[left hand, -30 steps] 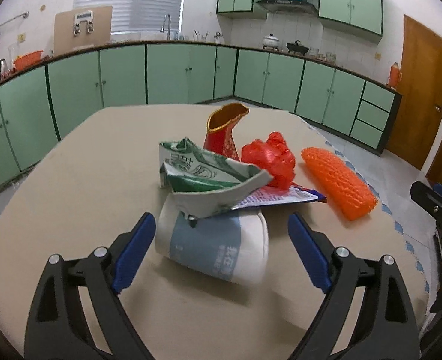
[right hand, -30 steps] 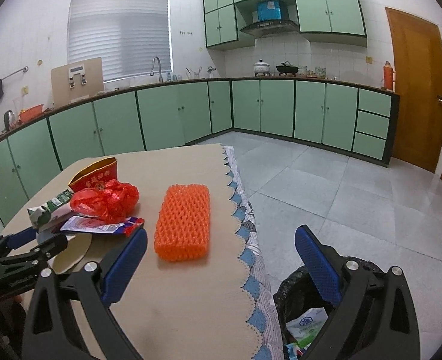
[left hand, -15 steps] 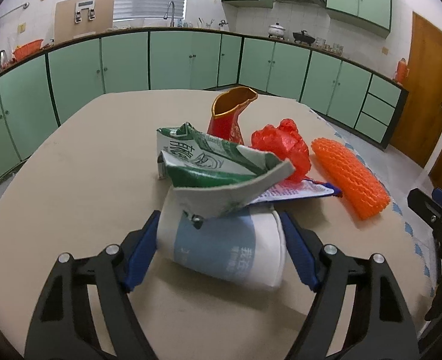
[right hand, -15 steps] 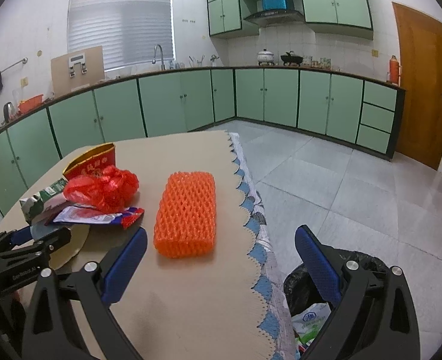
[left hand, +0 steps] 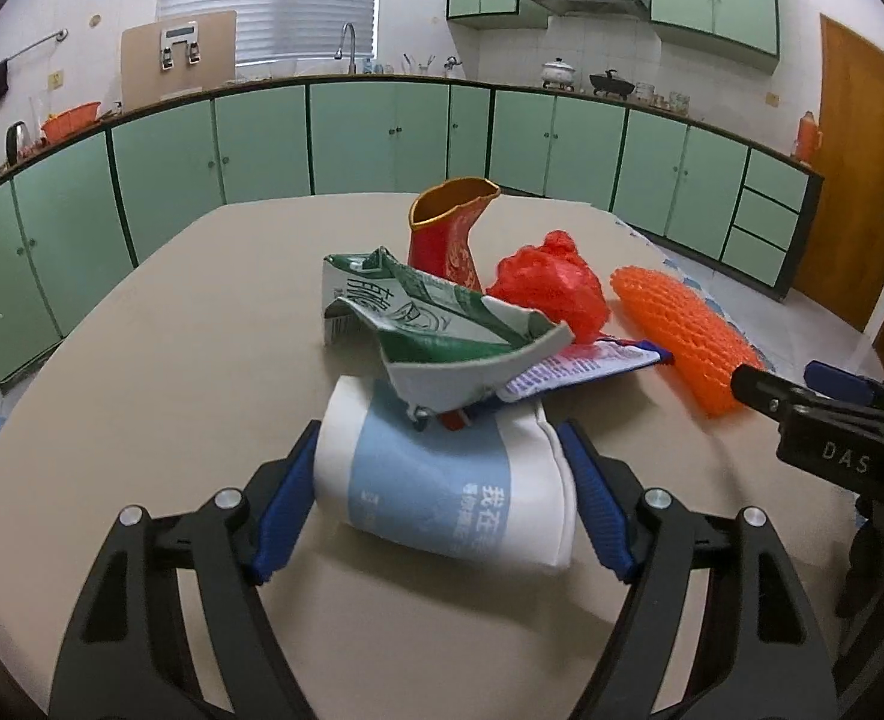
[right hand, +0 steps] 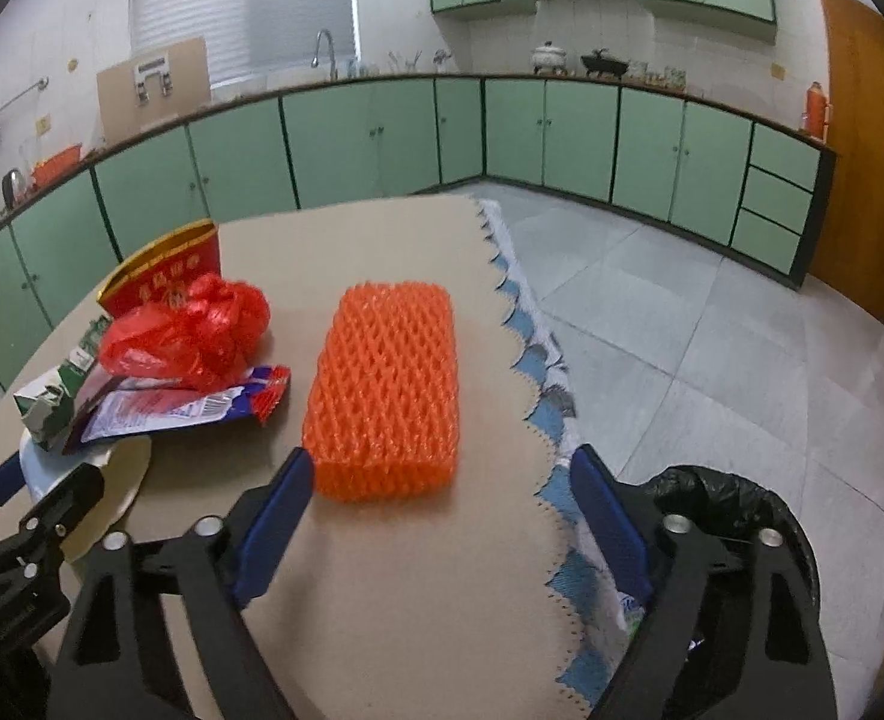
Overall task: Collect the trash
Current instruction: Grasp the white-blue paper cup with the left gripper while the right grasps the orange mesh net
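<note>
While the left claw (left hand: pixel 442 504) has its blue pads against both sides of a crushed white-and-pale-blue paper cup (left hand: pixel 442 492) lying on its side on the beige desk (left hand: pixel 171 372), its jaws having just been closing, the cup sits pinched between them. Resting on the cup's far end is a flattened green-and-white carton (left hand: pixel 429 324), and under that a blue-and-white printed wrapper (left hand: pixel 580 363) sticks out to the right. Behind them stands a red paper bag with a gold rim (left hand: pixel 448 234), mouth open upward — what is inside cannot be seen. Just beside it lies a crumpled red plastic bag (left hand: pixel 550 288).

The right claw (right hand: pixel 438 516) is spread, its jaws having just been closing, with the near end of an orange foam fruit net (right hand: pixel 387 384) ahead of them; the left pad is next to the net's corner, the right pad well clear of it, so nothing is gripped. Off the desk's scalloped blue-and-white edge, low on the right, stands a bin lined with a black plastic bag (right hand: pixel 736 498) — some pale packaging shows inside, partly hidden by the claw.
</note>
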Tool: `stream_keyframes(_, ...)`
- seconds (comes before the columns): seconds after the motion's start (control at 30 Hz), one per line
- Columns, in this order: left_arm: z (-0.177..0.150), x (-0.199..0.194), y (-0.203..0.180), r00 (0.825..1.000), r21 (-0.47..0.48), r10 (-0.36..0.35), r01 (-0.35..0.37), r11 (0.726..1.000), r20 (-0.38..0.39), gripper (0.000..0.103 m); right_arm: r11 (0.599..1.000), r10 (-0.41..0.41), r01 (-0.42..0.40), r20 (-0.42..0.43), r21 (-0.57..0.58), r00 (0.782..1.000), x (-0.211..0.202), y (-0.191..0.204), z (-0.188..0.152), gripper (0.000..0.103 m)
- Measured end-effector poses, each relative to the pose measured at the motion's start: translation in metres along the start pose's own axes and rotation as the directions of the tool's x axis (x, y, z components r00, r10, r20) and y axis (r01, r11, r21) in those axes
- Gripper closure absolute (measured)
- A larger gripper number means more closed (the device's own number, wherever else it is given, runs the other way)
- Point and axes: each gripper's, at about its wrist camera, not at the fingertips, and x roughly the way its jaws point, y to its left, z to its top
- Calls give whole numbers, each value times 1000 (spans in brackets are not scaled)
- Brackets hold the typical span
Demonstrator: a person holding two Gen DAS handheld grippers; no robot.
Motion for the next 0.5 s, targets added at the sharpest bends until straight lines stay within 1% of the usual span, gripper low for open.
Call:
stream_keyframes(0.03,0,0,0,1000,-3,0,0,1000,3,29,1000,13,-13,-17,-6,1000,3,1,0,31)
stream_keyframes(0.07,1,0,1,1000,-8,1,0,1000,4,29,1000,28,-28,-30,-11,999,6,2,0,37)
stream_keyframes(0.13,0,0,3,1000,-17,-1,1,1000,3,29,998,57,-58,-55,-16,997,11,3,-1,65)
stream_keyframes(0.17,1,0,3,1000,-19,0,0,1000,4,29,997,70,-71,-62,-17,996,12,3,-2,71)
stream_keyframes(0.2,0,0,4,1000,-18,0,0,1000,5,29,996,83,-84,-64,-18,994,12,4,-3,83)
stream_keyframes(0.23,0,0,3,1000,-18,0,0,1000,6,29,995,98,-100,-58,-26,993,11,5,-4,93)
stream_keyframes(0.33,0,-1,4,1000,-21,2,-2,1000,8,29,992,112,-113,-26,-56,993,0,11,-6,99)
stream_keyframes(0.5,-1,-8,6,1000,-29,3,-2,1000,18,29,986,152,-152,-5,-74,988,-22,11,-8,99)
